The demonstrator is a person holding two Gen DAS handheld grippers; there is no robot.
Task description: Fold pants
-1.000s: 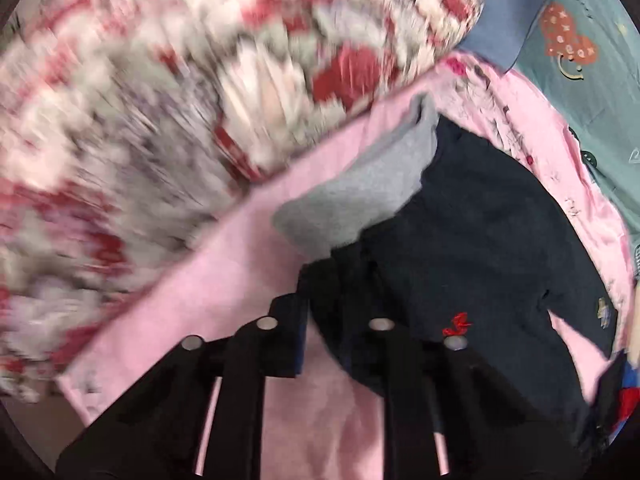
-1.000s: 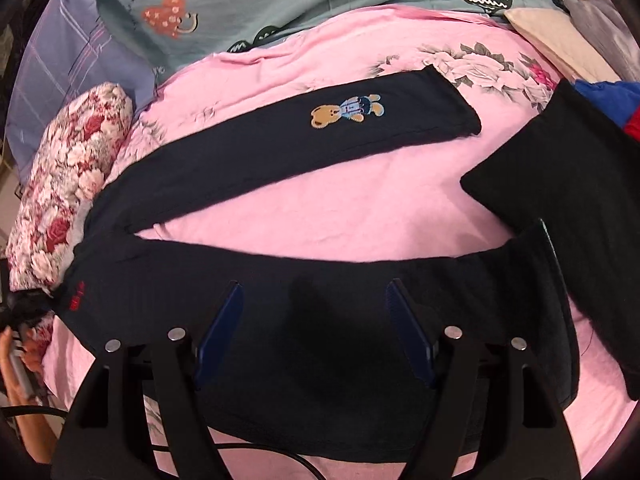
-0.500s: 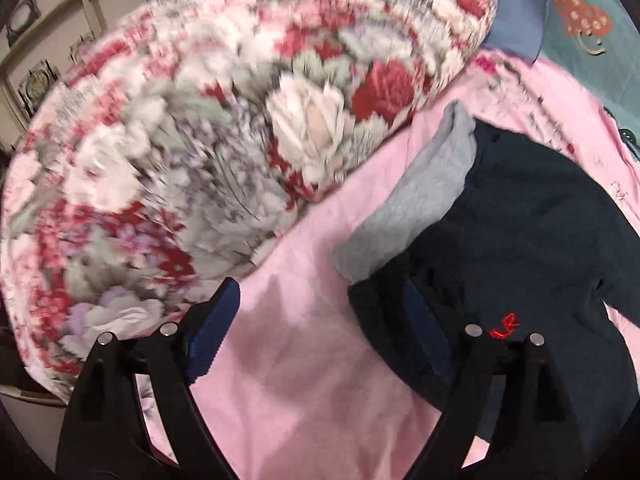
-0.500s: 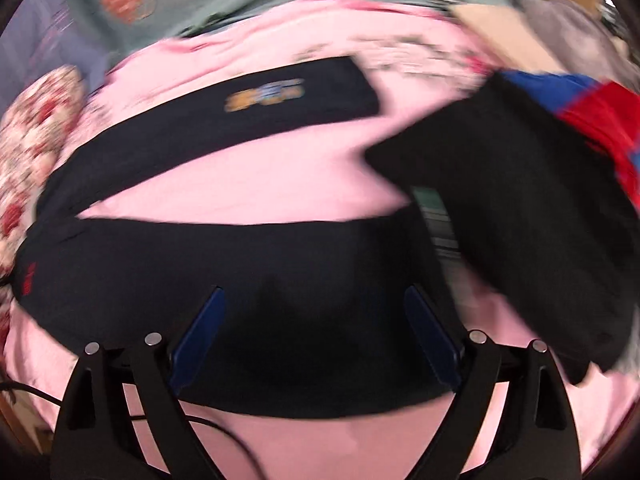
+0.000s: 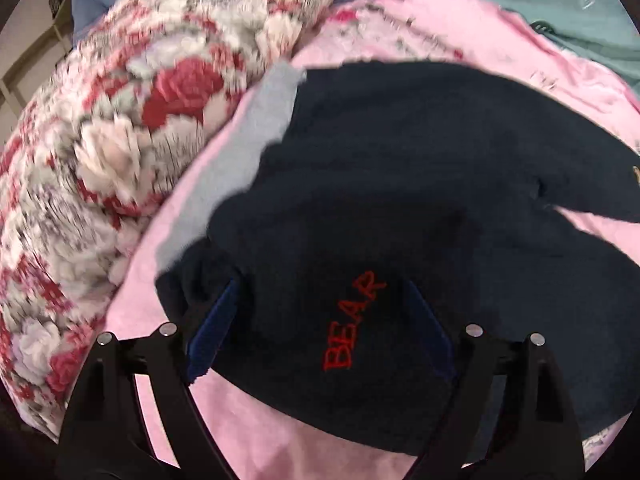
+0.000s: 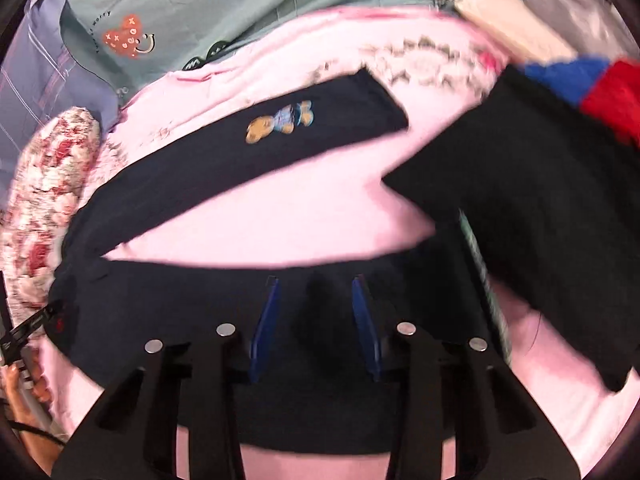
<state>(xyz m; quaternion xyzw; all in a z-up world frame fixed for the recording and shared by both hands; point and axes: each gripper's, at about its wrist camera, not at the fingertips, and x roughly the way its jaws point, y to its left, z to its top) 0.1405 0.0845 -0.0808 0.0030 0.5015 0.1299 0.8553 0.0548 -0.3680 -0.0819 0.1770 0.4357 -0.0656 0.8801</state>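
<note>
Dark navy pants [image 6: 224, 184] lie spread on a pink sheet [image 6: 304, 216], legs apart in a V. The far leg carries a bear patch [image 6: 280, 122]. In the left wrist view the waist end [image 5: 420, 184] shows red "BEAR" lettering [image 5: 354, 322] and a grey inner waistband [image 5: 256, 136]. My left gripper [image 5: 320, 320] is open, its blue pads astride the waist corner. My right gripper [image 6: 316, 320] hovers over the near leg with its blue pads partly closed and a gap between them; I cannot tell whether they pinch cloth.
A floral bolster pillow [image 5: 120, 140] lies along the left, close to the waist. A black garment [image 6: 540, 220] lies at the right, with red and blue clothing [image 6: 592, 80] behind it. A teal patterned cover [image 6: 280, 4] lies at the back.
My left gripper has opened and moved from the pillow side over the waist corner. My right gripper's pads have narrowed from wide open over the near leg.
</note>
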